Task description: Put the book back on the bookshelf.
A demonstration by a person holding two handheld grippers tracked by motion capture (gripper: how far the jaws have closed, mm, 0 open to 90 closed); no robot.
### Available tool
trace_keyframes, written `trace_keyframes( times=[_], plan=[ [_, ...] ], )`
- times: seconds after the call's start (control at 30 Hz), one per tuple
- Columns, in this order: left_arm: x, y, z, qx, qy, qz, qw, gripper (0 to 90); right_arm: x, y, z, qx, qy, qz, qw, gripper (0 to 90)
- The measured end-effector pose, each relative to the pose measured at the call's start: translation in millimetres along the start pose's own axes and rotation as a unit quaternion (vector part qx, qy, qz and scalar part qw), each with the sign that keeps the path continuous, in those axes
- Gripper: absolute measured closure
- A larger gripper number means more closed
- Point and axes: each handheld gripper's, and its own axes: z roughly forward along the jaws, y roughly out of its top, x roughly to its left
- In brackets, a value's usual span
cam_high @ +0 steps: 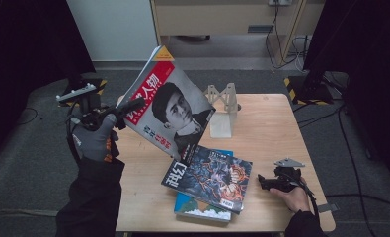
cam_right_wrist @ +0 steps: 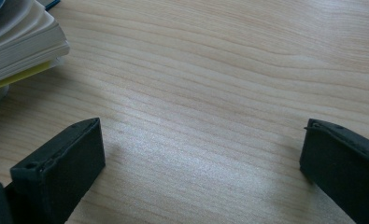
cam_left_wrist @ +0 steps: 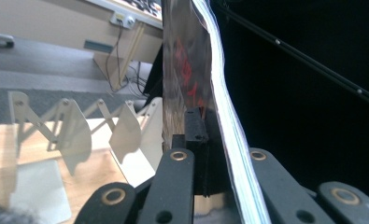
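**Magazine lifted off worktop, L side**

L gripper point(cam_high: 133, 104) clamped tight on red-cover magazine point(cam_high: 170, 106), held up in air over far-left part of worktop point(cam_high: 271, 128), tilted, cover facing the camera in high view. In left gripper view, jaws pinched on the magazine's point(cam_left_wrist: 191, 70) edge, page block curving up past them; nothing else between.

R gripper point(cam_high: 266, 181) low at near-right corner of worktop, resting in bare hand point(cam_high: 293, 197). Jaws spread wide, nothing between them – plain wood in the gap in right gripper view point(cam_right_wrist: 201, 158). No contact w/ any book.

Dark-cover magazine point(cam_high: 210, 177) lying flat near front edge, mid worktop, on top of blue book point(cam_high: 197, 207); stack's page edges point(cam_right_wrist: 18, 51) at top-left of right gripper view, apart from R jaws.

White folding rack point(cam_high: 223, 111) standing near far edge, centre, just beside the raised magazine; same rack point(cam_left_wrist: 74, 130) seen left of L jaws.
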Motion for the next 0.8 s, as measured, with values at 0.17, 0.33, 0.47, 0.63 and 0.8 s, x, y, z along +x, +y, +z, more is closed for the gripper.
trace_keyframes(
  times=[0.17, 0.33, 0.47, 0.63, 0.8],
  plan=[
    [4.1, 8.2, -7.1, -0.009, 0.01, -0.001, 0.9999, 86.2, 0.4, 0.0, 0.2, -0.001, -0.002, 0.002, 1.0, 0.3],
    [10.3, 14.9, -8.9, -0.014, 0.024, -0.002, 0.9996, 86.2, 0.5, 0.0, 0.3, -0.001, -0.003, 0.002, 1.0, 0.3],
    [16.6, 20.0, -8.4, -0.017, 0.037, -0.002, 0.9992, 86.2, 0.6, 0.0, 0.4, -0.001, -0.003, 0.003, 1.0, 0.3],
    [29.1, 24.6, -4.7, -0.027, 0.043, -0.018, 0.9985, 86.2, 0.6, 0.0, 0.4, -0.001, -0.003, 0.002, 1.0, 0.3],
    [41.1, 30.7, -2.8, -0.032, 0.05, -0.03, 0.9978, 86.2, 0.1, 0.1, 0.5, -0.002, -0.003, 0.0, 1.0, 0.3]
  ],
)
